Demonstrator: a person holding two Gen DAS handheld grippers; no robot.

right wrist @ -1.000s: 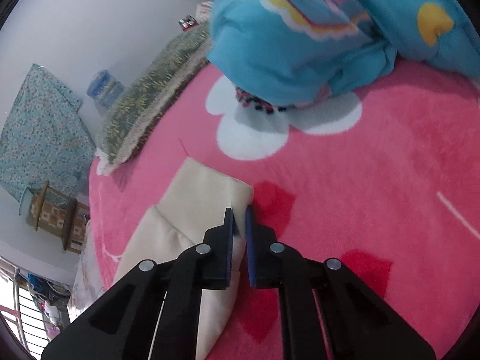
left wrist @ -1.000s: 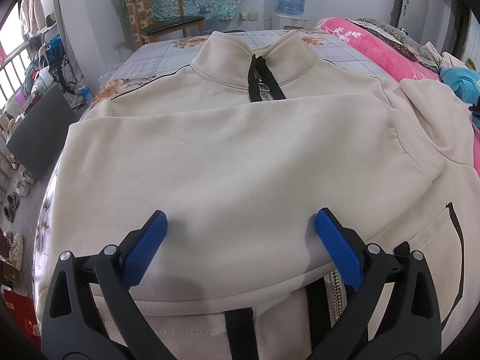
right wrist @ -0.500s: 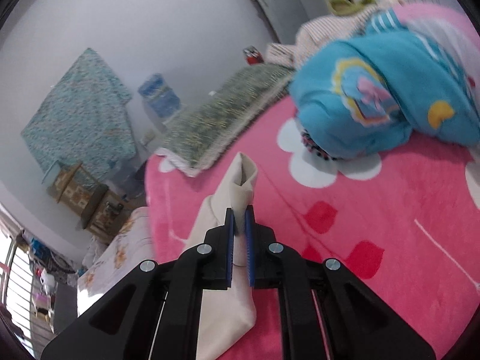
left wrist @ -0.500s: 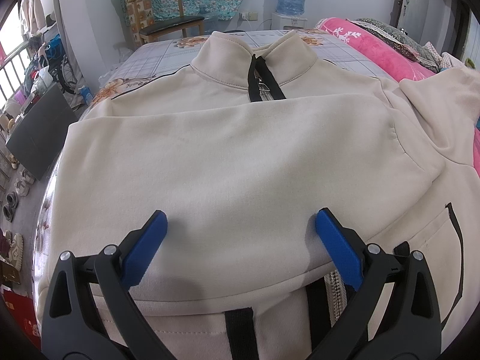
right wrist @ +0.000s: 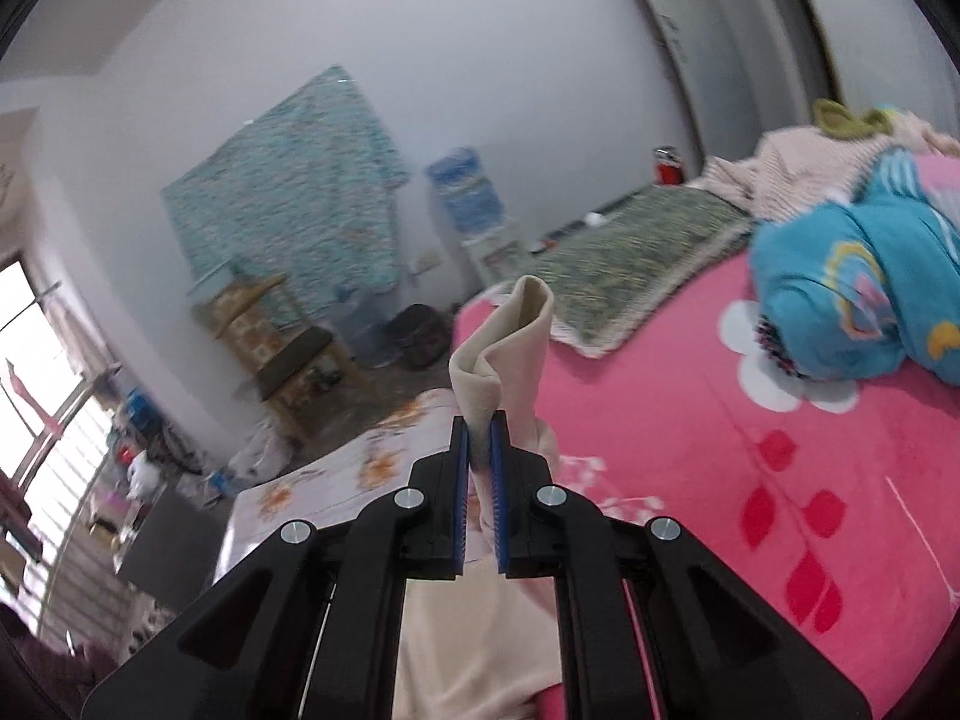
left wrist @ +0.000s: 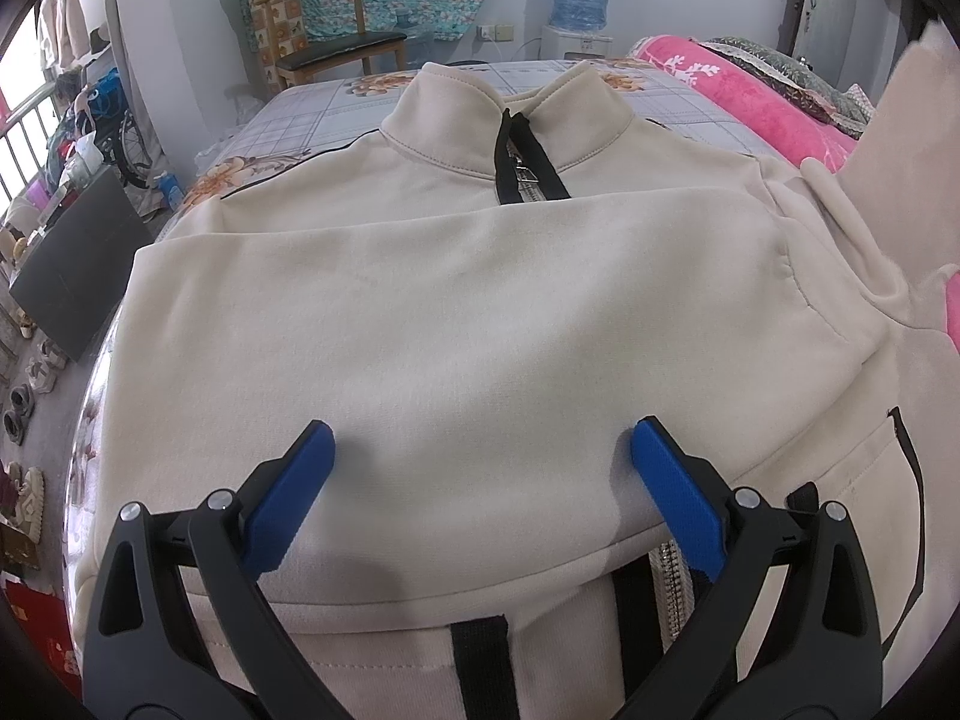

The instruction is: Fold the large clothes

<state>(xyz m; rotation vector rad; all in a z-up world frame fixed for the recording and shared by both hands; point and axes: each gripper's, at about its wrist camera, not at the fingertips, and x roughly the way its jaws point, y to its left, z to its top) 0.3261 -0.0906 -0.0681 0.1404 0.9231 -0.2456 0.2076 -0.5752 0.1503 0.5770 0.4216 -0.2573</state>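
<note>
Working from nine o'clock, my left gripper sits with jaws wide apart on the cream jacket spread over the bed, one sleeve already folded across its chest. Toward three o'clock, my right gripper is clamped on the other sleeve's cuff; the fleece looks thick, soft and floppy, so I judge cuffs and hems the surest holds.
</note>
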